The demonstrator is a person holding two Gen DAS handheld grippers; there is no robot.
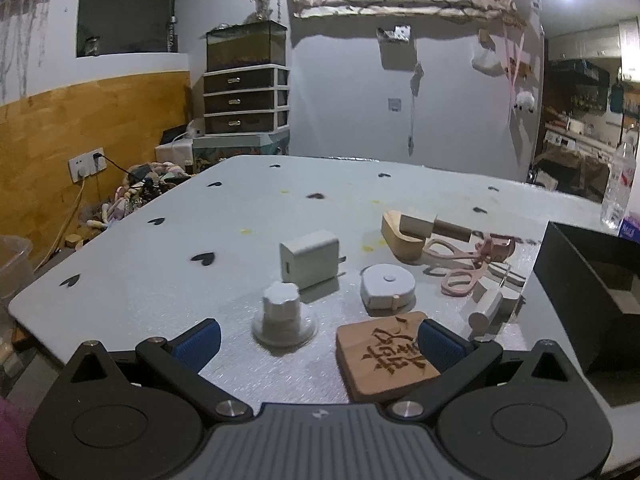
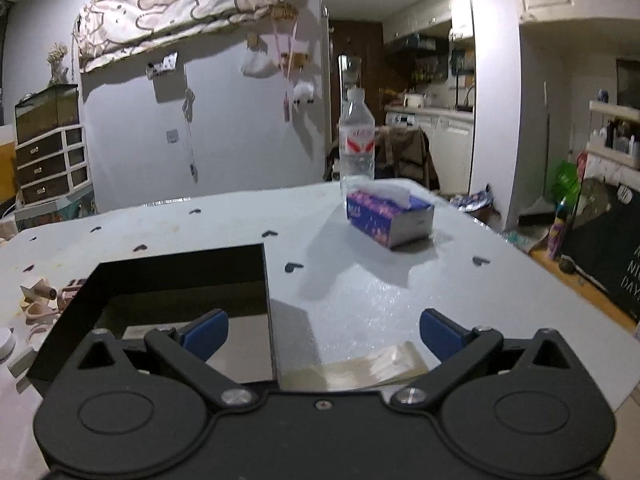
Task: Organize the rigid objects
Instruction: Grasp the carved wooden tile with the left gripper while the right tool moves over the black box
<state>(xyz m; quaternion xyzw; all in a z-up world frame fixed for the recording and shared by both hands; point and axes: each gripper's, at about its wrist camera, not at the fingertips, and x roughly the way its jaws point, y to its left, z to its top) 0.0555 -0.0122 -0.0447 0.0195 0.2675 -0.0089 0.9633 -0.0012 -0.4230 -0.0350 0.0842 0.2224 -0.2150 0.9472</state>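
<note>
Black box (image 2: 176,276) open, inside looks bare, both claws wide, nr table (image 2: 360,292)

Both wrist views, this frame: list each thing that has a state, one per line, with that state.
left gripper: open, holding nothing
right gripper: open, holding nothing
black box: open-topped, nothing visible inside
engraved wooden block: flat on the table
white charger: standing upright
tape measure: lying flat
pink scissors: lying flat
water bottle: upright
tissue box: opened, tissue sticking out
</note>
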